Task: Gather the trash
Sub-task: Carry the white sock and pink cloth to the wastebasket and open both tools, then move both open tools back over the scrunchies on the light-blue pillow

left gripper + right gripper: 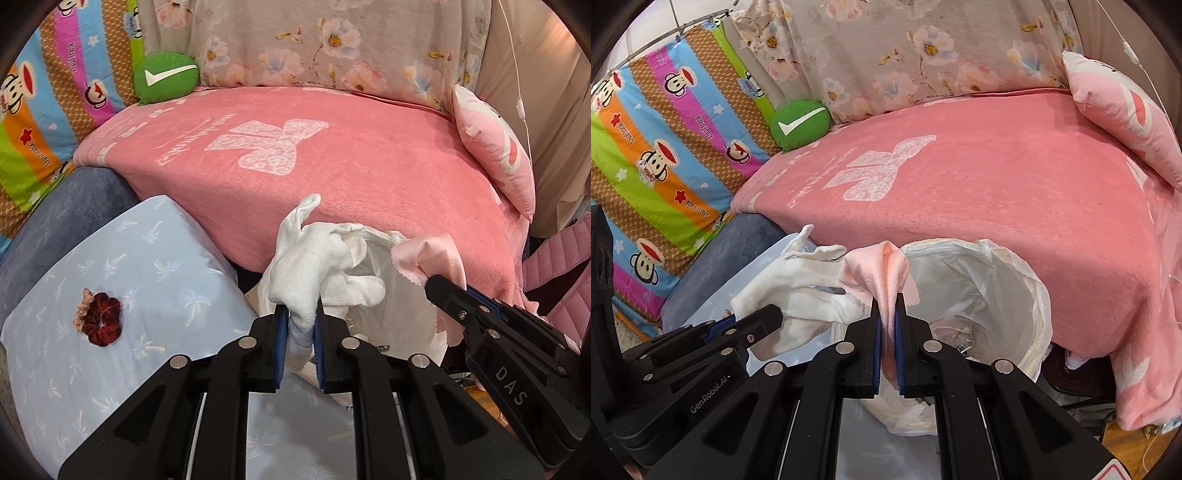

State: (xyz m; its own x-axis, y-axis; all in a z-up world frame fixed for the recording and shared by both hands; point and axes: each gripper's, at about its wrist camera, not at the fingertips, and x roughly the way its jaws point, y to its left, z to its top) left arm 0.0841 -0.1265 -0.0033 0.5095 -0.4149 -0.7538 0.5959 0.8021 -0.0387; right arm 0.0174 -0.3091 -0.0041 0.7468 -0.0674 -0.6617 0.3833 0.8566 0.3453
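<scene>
A: Left gripper [300,314]?
B: Pressed tight on a crumpled white knitted glove [314,266], held just over the near rim of the round bin lined with a clear plastic bag [1008,295].
A: Right gripper [888,302]?
B: Pinching a thin pale pink cloth [882,273], hanging above the same bin's rim, beside the pink fleece blanket [997,192].

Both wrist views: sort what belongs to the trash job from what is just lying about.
Job:
- white glove, in left gripper
- pink cloth, in right gripper
- lined bin

Lying about:
- scrunchie
- green cushion
- pink blanket
- pink pillow
</scene>
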